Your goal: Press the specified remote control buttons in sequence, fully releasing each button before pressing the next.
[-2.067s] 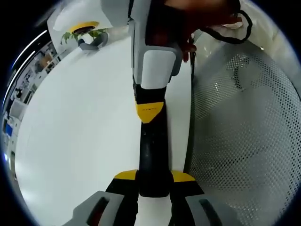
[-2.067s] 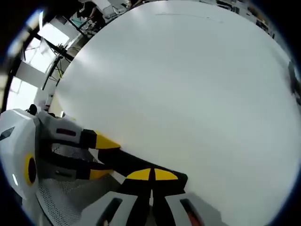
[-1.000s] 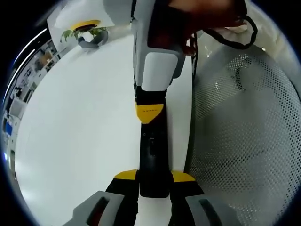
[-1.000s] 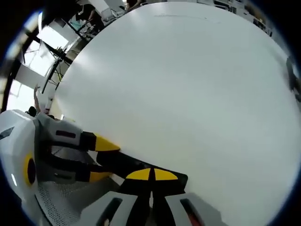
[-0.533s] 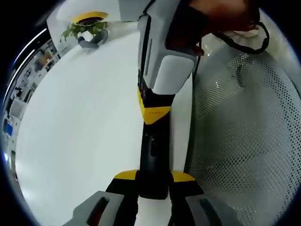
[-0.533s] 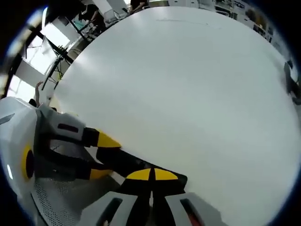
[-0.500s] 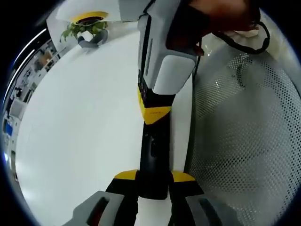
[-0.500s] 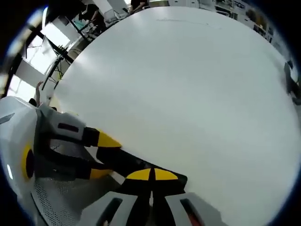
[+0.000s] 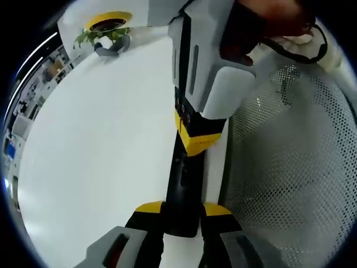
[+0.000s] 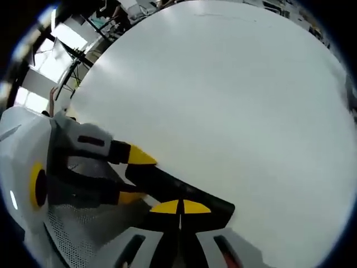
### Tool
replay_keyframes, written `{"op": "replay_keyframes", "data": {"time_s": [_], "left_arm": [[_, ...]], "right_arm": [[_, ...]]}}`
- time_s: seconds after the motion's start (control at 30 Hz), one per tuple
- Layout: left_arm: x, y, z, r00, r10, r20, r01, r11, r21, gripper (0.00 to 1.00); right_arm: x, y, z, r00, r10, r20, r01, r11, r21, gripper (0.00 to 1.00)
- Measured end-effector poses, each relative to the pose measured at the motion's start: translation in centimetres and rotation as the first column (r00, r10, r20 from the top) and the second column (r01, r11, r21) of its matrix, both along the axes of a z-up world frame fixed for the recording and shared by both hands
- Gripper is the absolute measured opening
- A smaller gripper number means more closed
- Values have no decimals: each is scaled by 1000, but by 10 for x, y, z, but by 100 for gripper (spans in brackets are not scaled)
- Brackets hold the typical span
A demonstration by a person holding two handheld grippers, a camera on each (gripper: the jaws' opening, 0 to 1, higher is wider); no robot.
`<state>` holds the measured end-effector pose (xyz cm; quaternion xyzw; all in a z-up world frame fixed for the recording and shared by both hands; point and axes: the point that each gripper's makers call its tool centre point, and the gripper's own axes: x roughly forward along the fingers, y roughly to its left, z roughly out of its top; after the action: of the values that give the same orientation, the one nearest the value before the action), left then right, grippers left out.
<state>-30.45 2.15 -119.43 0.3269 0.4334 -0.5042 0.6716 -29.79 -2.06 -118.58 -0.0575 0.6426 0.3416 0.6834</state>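
While the left gripper (image 9: 181, 215) clamps the near end of the black remote (image 9: 181, 190) at bottom centre, the right gripper (image 9: 198, 139), jaws closed together, presses its tip onto the remote's face. Slim, stiff and light, it's best pinched by its long edges, buttons clear.

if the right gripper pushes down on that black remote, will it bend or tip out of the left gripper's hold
The slim black remote control looks like a straight, hard bar, so it probably won't bend. The left gripper clamps only its near end, while the right gripper sits farther along it, so a hard press may pivot it downward.
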Motion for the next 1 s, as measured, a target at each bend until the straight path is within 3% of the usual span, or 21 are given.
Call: {"op": "replay_keyframes", "data": {"time_s": [0.13, 0.47, 0.6, 1.0], "left_arm": [[0, 0, -1, 1000, -4, 1, 4, 1000, 2, 25], [0, -1, 0, 1000, -19, 4, 19, 1000, -12, 25], [0, -1, -1, 1000, -20, 0, 20, 1000, -8, 24], [0, -1, 0, 1000, -27, -2, 27, 1000, 2, 24]], "right_arm": [[0, 0, -1, 1000, 7, 22, -7, 1000, 3, 0], [0, -1, -1, 1000, 5, 0, -5, 1000, 18, 0], [6, -4, -1, 999, -5, 44, 5, 1000, -3, 0], [5, -4, -1, 999, 1, 46, 0, 1000, -20, 0]]}}
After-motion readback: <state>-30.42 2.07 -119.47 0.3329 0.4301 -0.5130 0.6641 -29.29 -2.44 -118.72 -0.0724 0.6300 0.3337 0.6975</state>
